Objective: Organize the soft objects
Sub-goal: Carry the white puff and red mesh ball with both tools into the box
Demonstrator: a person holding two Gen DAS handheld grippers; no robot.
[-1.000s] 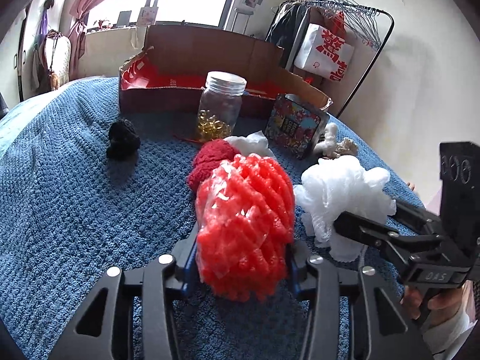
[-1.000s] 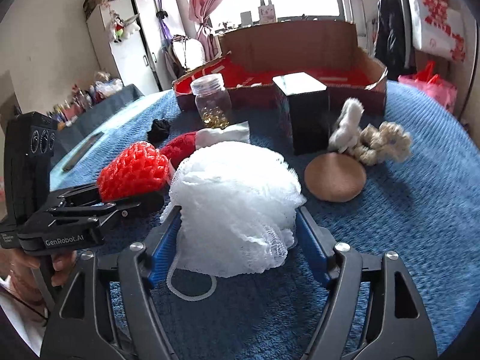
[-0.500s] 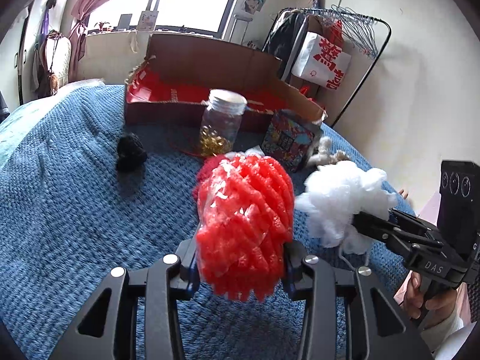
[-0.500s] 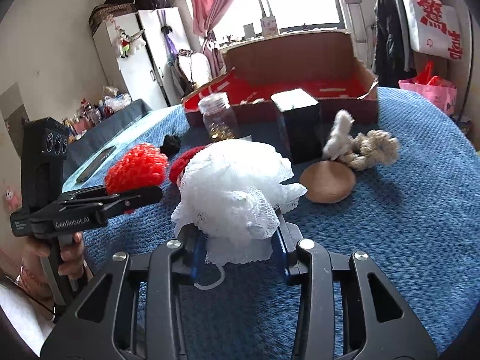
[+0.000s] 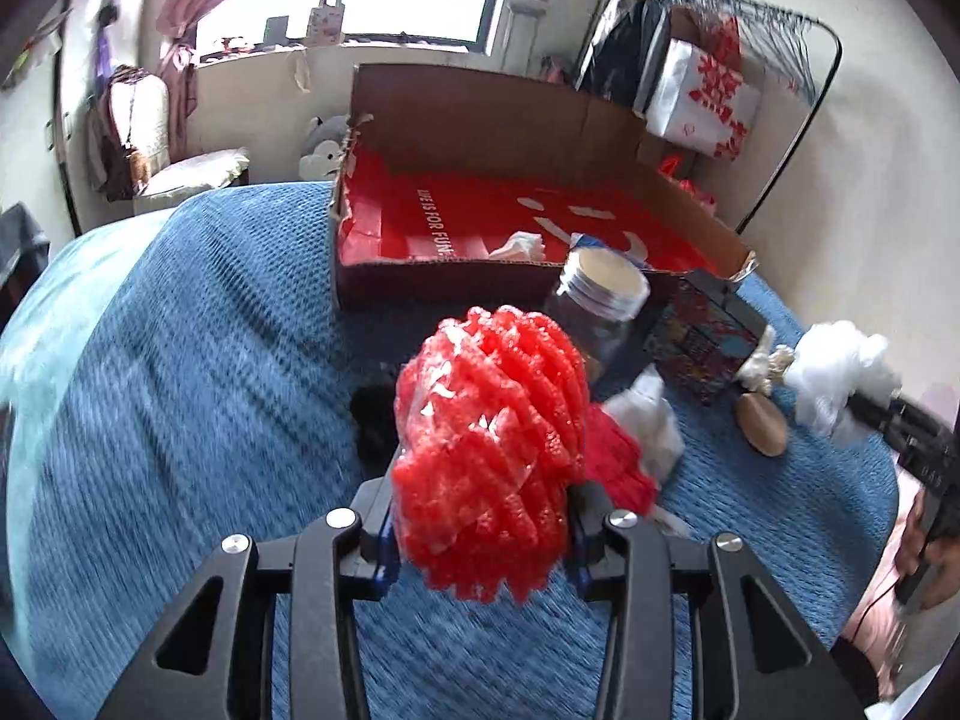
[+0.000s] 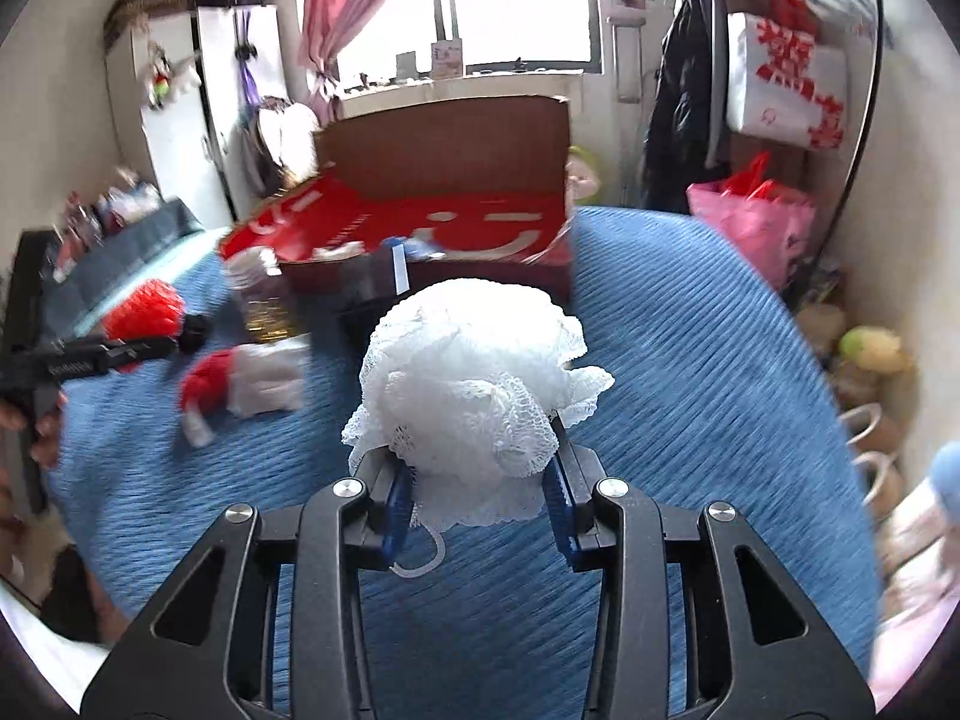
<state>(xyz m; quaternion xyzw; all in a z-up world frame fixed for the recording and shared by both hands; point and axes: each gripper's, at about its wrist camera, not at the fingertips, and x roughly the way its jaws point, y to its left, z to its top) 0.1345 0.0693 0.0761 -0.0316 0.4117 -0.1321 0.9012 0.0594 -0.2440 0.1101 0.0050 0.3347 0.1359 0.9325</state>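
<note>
My left gripper point(image 5: 480, 534) is shut on a red mesh bath puff point(image 5: 489, 450) and holds it above the blue blanket point(image 5: 180, 390). My right gripper point(image 6: 480, 498) is shut on a white mesh bath puff point(image 6: 474, 384), also lifted; it also shows in the left wrist view point(image 5: 840, 372). An open cardboard box with a red lining point(image 5: 492, 216) lies ahead at the back of the blanket. A red and white knitted item point(image 6: 240, 378) lies on the blanket between the grippers.
A glass jar point(image 5: 600, 312), a patterned box point(image 5: 702, 342), a round wooden lid point(image 5: 762, 423), a small plush point(image 5: 765, 360) and a black soft lump point(image 5: 372, 420) are in front of the cardboard box. A clothes rack point(image 5: 750, 60) stands at the right wall.
Both grippers have risen from the blanket with their puffs and moved toward the cardboard box. The box's red inside now shows from above.
</note>
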